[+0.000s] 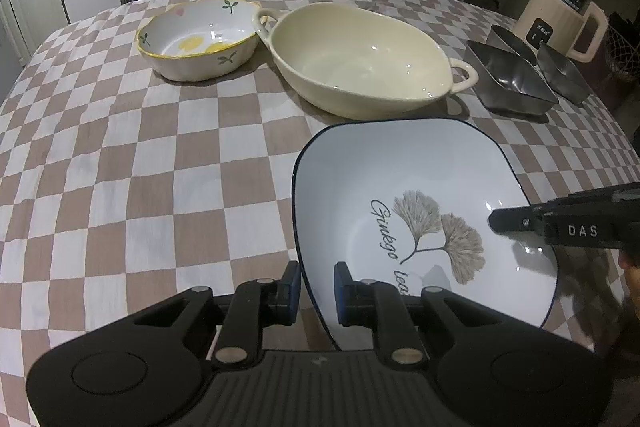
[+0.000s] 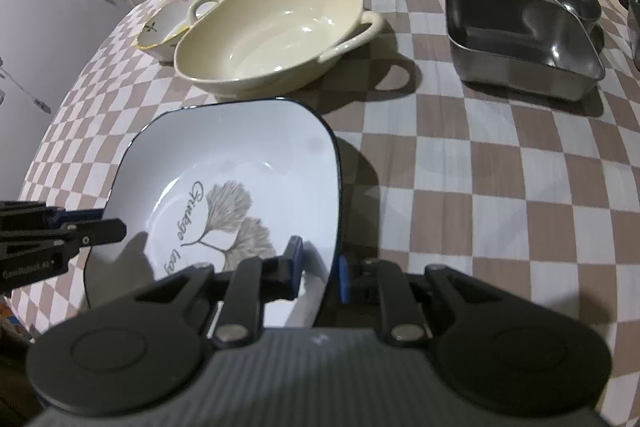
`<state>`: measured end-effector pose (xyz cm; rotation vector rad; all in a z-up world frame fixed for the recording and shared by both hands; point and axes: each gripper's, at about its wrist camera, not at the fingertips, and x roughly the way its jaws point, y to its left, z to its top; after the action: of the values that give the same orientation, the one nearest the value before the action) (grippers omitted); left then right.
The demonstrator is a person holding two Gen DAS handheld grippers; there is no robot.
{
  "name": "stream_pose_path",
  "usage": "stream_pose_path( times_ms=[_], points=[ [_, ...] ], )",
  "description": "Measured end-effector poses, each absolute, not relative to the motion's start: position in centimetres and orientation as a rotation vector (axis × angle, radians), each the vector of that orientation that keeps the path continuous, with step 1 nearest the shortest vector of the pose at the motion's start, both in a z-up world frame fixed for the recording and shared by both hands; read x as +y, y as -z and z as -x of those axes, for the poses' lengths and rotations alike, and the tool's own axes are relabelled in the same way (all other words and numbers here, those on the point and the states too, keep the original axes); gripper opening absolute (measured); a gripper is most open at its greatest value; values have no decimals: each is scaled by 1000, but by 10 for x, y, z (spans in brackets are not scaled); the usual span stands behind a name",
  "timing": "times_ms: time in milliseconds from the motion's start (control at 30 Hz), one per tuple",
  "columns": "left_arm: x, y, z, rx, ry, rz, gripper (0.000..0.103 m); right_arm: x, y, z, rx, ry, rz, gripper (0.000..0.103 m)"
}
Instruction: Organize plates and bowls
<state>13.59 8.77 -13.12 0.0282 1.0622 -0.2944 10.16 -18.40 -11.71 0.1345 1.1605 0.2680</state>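
A white squarish plate (image 1: 400, 179) (image 2: 240, 147) with a dark blue rim and a ginkgo leaf print hangs tilted just above the checked tablecloth (image 1: 120, 167). My left gripper (image 1: 317, 291) is shut on its left rim, one pad inside the plate and one outside. My right gripper (image 2: 320, 269) is shut on the opposite, right rim. Each view shows the other gripper's finger (image 1: 512, 221) (image 2: 104, 229) reaching over the plate. Behind the plate stand a cream oval dish with two handles (image 1: 352, 63) (image 2: 272, 35) and a flower-painted bowl (image 1: 192, 35) (image 2: 160, 27).
Steel trays (image 1: 508, 79) (image 2: 520, 35) sit at the back right, one partly inside another. A cream electric kettle (image 1: 560, 19) stands behind them at the table's edge. Bare cloth spreads to the left of the plate and in front of the trays.
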Motion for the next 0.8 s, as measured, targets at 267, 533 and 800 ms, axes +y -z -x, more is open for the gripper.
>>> stream_pose_path(
  times_ms=[267,533,800],
  points=[
    [87,130,-136,1072,295,-23,19,-181,117,-103,1155,-270,-111,24],
    [83,126,-136,1058,330,-1,64,-181,111,-96,1125,-313,-111,79],
    [82,97,-146,931,322,25,100,-195,83,-97,1034,-305,-150,103]
  ],
)
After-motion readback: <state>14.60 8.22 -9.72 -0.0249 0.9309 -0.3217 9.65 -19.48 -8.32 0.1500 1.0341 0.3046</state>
